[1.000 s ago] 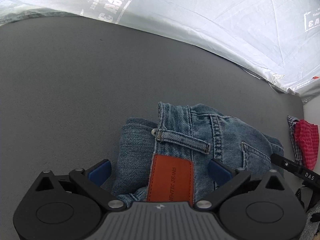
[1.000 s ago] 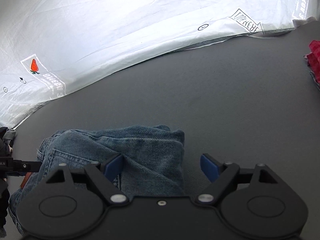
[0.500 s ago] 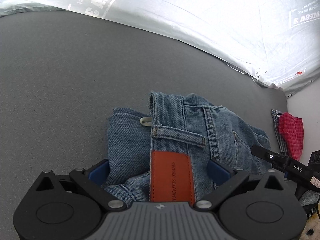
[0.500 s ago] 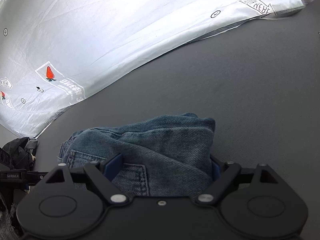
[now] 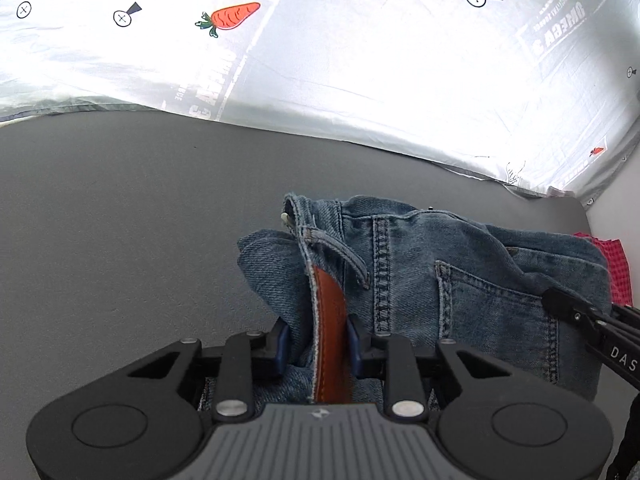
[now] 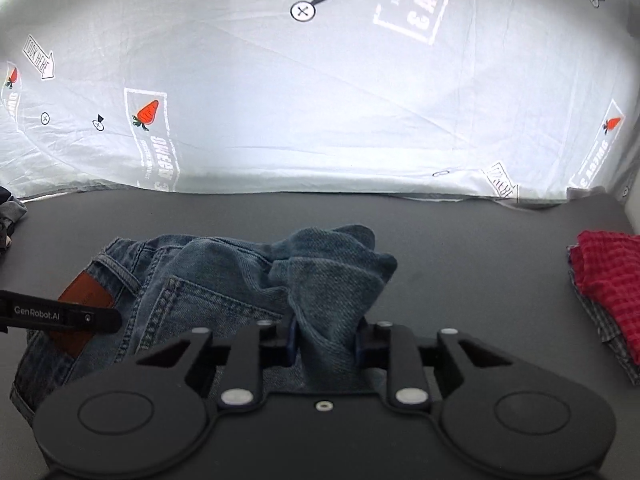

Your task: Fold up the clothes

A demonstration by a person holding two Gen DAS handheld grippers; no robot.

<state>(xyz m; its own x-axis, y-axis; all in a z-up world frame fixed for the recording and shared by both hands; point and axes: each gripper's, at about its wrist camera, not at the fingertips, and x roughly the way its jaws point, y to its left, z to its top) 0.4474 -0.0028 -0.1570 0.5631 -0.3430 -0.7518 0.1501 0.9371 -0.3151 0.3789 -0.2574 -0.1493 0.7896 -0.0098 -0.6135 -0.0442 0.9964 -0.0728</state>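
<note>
I have the left gripper [image 5: 316,344] clamped on the waistband of the folded jeans [image 5: 460,280], right at the orange leather patch [image 5: 330,320]. My right gripper [image 6: 326,338] pinches the bunched denim at the jeans' right end. The jeans sit on the grey table [image 6: 460,248], with a red checked cloth [image 6: 608,276] lying at the far right.

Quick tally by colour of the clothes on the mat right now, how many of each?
Blue denim: 1, the jeans, pinched by left gripper and right gripper
Red checked: 1, the folded cloth
Grey checked: 1, cloth under the red one
Dark, far left edge: 1, garment
Total: 4
</note>
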